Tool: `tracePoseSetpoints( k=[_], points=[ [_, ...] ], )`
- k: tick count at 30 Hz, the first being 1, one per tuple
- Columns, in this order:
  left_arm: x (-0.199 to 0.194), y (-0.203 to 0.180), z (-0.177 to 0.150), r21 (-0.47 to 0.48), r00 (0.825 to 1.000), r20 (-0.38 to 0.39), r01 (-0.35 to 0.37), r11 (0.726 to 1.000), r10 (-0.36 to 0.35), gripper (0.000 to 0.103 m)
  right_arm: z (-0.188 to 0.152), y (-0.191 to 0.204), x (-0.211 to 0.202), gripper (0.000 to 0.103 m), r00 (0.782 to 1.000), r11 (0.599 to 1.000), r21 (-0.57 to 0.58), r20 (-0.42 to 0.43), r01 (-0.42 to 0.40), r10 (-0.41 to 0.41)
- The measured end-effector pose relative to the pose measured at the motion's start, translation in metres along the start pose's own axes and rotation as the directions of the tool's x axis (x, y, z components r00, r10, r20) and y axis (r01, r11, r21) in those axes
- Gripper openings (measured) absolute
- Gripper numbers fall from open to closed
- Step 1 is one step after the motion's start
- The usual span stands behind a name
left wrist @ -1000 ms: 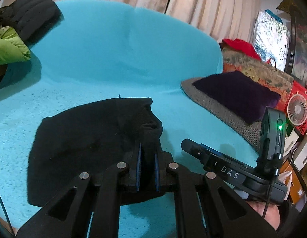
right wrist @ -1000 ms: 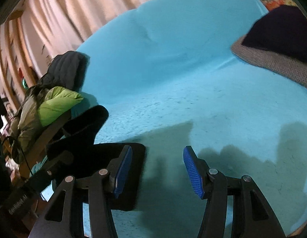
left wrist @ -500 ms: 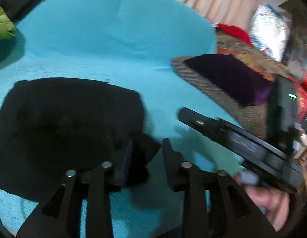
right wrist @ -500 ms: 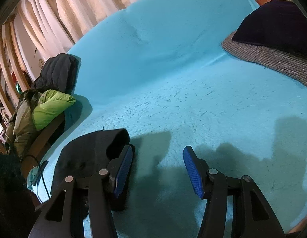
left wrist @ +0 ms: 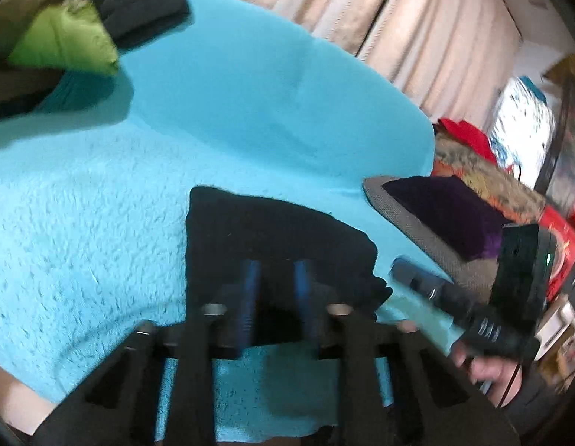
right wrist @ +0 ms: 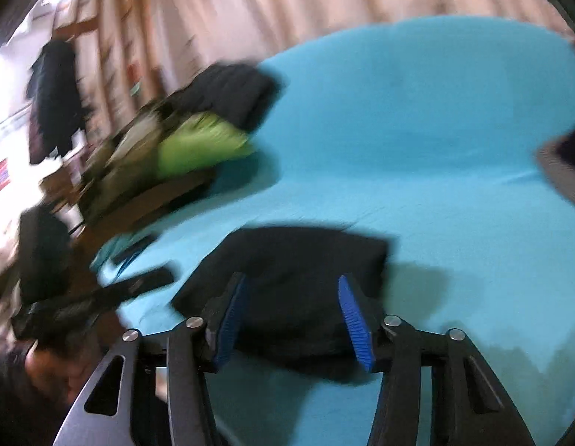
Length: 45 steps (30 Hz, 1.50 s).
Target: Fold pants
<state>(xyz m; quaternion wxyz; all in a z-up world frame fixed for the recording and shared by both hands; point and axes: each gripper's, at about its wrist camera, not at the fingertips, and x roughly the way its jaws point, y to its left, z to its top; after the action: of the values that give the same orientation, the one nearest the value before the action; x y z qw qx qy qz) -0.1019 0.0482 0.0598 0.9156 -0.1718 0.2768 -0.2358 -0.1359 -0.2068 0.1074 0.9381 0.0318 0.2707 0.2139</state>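
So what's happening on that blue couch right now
A person is folding black pants on a turquoise-covered couch, with a hand-held gripper in each hand. The pants lie in a compact folded bundle. The left hand-held gripper is over the near edge, its pads a little apart, gripping nothing clearly. The right hand-held gripper is open above the bundle. Both views are motion-blurred.

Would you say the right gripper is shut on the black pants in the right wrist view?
No, the right gripper stands wide open, its blue pads apart over the folded black pants on the turquoise blanket.
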Motion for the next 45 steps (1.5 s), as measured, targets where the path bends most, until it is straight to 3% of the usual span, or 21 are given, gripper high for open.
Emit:
tracePoseSetpoints(
  k=[2, 4, 6, 9, 12, 16, 19, 21, 23, 25, 26, 27, 29, 33, 35, 38, 40, 43, 44, 45],
  points=[
    [0.01, 0.007, -0.005, -0.027, 0.999, -0.04, -0.014, 1.0, 0.013, 0.002, -0.001, 0.005, 0.013, 0.036, 0.999, 0.999, -0.023, -0.044, 0.032, -0.033],
    [0.025, 0.015, -0.011, -0.052, 0.995, -0.093, -0.051, 0.997, 0.046, 0.0, -0.003, -0.001, 0.026, 0.035, 0.993, 0.998, -0.001, -0.097, 0.066, -0.066],
    [0.034, 0.021, -0.018, -0.089, 0.994, -0.11, -0.036, 0.995, 0.026, 0.001, -0.011, -0.009, 0.045, 0.032, 0.977, 0.996, 0.022, -0.198, 0.089, -0.083],
    [0.036, 0.012, -0.019, -0.032, 0.992, -0.107, -0.066, 0.997, 0.062, 0.001, -0.012, -0.001, 0.045, 0.031, 0.972, 0.992, -0.039, -0.199, 0.119, -0.124],
    [0.036, 0.008, -0.014, -0.038, 0.989, -0.135, -0.066, 0.997, 0.061, 0.001, -0.013, 0.0, 0.042, 0.031, 0.973, 0.993, -0.021, -0.195, 0.118, -0.12],
    [0.025, -0.004, 0.022, 0.031, 0.994, -0.093, -0.055, 0.998, 0.058, 0.002, 0.005, -0.009, 0.032, 0.033, 0.988, 0.996, 0.068, -0.149, 0.056, -0.046],
    [0.037, -0.005, 0.062, 0.066, 0.996, -0.068, -0.06, 0.996, 0.065, 0.002, 0.037, -0.007, 0.026, 0.035, 0.998, 0.998, 0.03, -0.051, 0.049, -0.048],
    [0.059, -0.002, 0.084, 0.048, 0.994, -0.103, -0.029, 0.998, 0.034, 0.002, 0.056, -0.005, 0.037, 0.035, 0.998, 0.998, -0.01, -0.036, 0.056, -0.056],
    [0.086, 0.004, 0.092, 0.014, 0.986, -0.165, -0.021, 1.0, 0.023, 0.002, 0.06, -0.009, 0.057, 0.033, 0.992, 0.994, -0.035, -0.073, 0.102, -0.105],
    [0.118, 0.018, 0.079, -0.009, 0.955, -0.278, -0.105, 0.994, 0.099, 0.002, 0.05, -0.017, 0.082, 0.032, 0.976, 0.991, -0.027, -0.172, 0.129, -0.131],
    [0.125, 0.026, 0.07, -0.027, 0.946, -0.303, -0.126, 0.992, 0.112, 0.002, 0.038, -0.021, 0.097, 0.032, 0.954, 0.986, -0.037, -0.251, 0.162, -0.166],
    [0.127, 0.032, 0.064, -0.051, 0.956, -0.282, -0.106, 0.993, 0.088, 0.001, 0.03, -0.025, 0.1, 0.032, 0.948, 0.984, -0.045, -0.266, 0.171, -0.177],
    [0.128, 0.035, 0.064, -0.094, 0.957, -0.278, -0.112, 0.989, 0.082, 0.001, 0.029, -0.023, 0.097, 0.032, 0.953, 0.983, -0.047, -0.242, 0.178, -0.184],
    [0.131, 0.026, 0.063, -0.04, 0.958, -0.264, -0.13, 0.991, 0.115, 0.001, 0.029, -0.026, 0.098, 0.034, 0.956, 0.986, -0.027, -0.242, 0.163, -0.165],
    [0.121, 0.022, 0.063, -0.035, 0.967, -0.227, -0.128, 0.991, 0.117, 0.001, 0.03, -0.028, 0.095, 0.035, 0.959, 0.988, -0.016, -0.236, 0.155, -0.155],
    [0.092, 0.003, 0.062, 0.024, 0.986, -0.125, -0.105, 0.994, 0.107, 0.002, 0.037, -0.023, 0.072, 0.035, 0.981, 0.993, 0.016, -0.159, 0.117, -0.113],
    [0.074, -0.013, 0.057, 0.064, 0.996, -0.082, -0.038, 0.997, 0.043, 0.003, 0.041, -0.013, 0.058, 0.037, 0.993, 0.998, -0.012, -0.094, 0.069, -0.07],
    [0.074, -0.031, 0.035, 0.094, 0.991, -0.136, 0.001, 0.996, 0.012, 0.005, 0.038, 0.01, 0.053, 0.034, 0.995, 0.996, -0.086, -0.1, -0.002, -0.006],
    [0.086, -0.031, 0.027, 0.105, 0.98, -0.193, -0.028, 0.994, 0.048, 0.005, 0.031, 0.016, 0.061, 0.035, 0.988, 0.993, -0.119, -0.15, 0.013, -0.031],
    [0.101, -0.027, 0.018, 0.111, 0.963, -0.255, -0.064, 0.992, 0.09, 0.005, 0.018, 0.016, 0.079, 0.035, 0.963, 0.986, -0.152, -0.247, 0.073, -0.11]
  ],
)
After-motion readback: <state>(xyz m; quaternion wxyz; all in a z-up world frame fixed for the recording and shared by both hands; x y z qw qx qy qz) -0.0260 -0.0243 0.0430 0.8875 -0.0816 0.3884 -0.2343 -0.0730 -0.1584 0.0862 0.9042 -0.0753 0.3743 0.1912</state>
